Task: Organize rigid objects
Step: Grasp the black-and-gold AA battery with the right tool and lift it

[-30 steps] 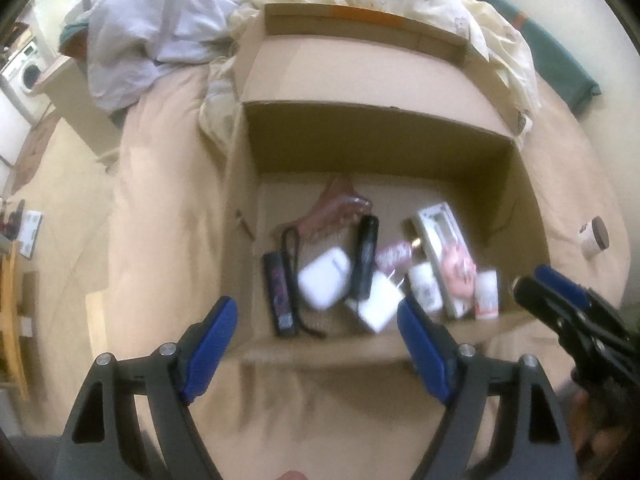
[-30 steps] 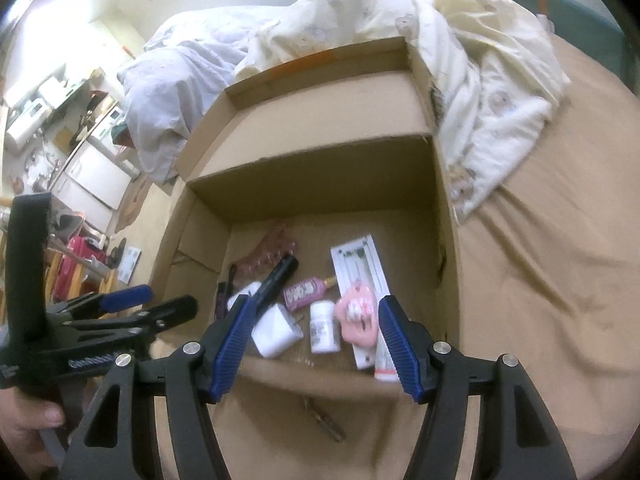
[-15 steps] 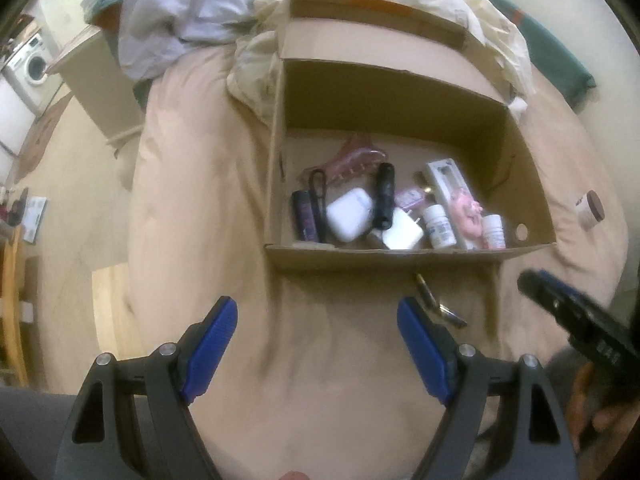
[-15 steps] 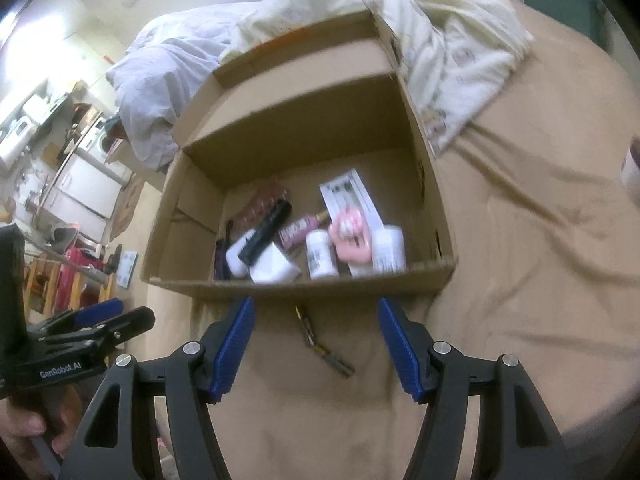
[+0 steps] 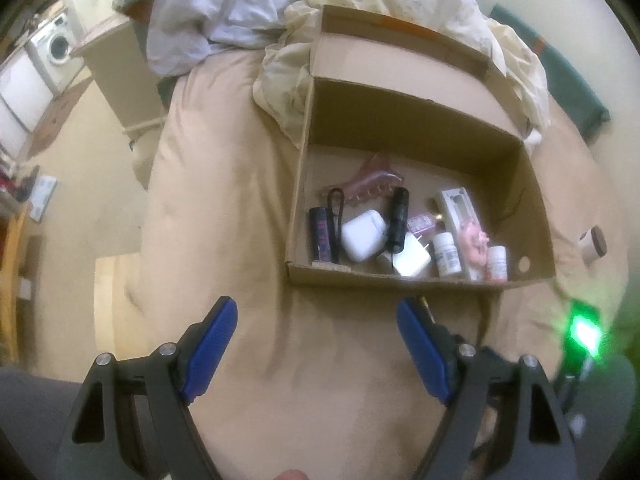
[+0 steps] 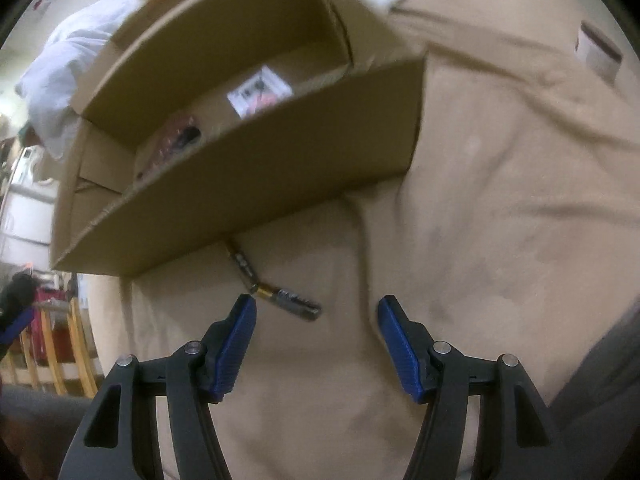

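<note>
Lowered since the earlier frame, the right gripper [image 6: 316, 312], jaws wide and empty, nears two batteries [image 6: 288, 300] on the bedspread [image 6: 500, 220] just near of the cardboard box [image 6: 280, 168]. Closing may roll one underneath, seemingly touching it. Left gripper [image 5: 316, 320] also wide, empty.

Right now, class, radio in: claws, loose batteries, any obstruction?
Both claws open, empty. Right claw just short of two dark cylindrical batteries on tan bedcover. Brown cardboard box wall beside them, nothing blocking.
</note>
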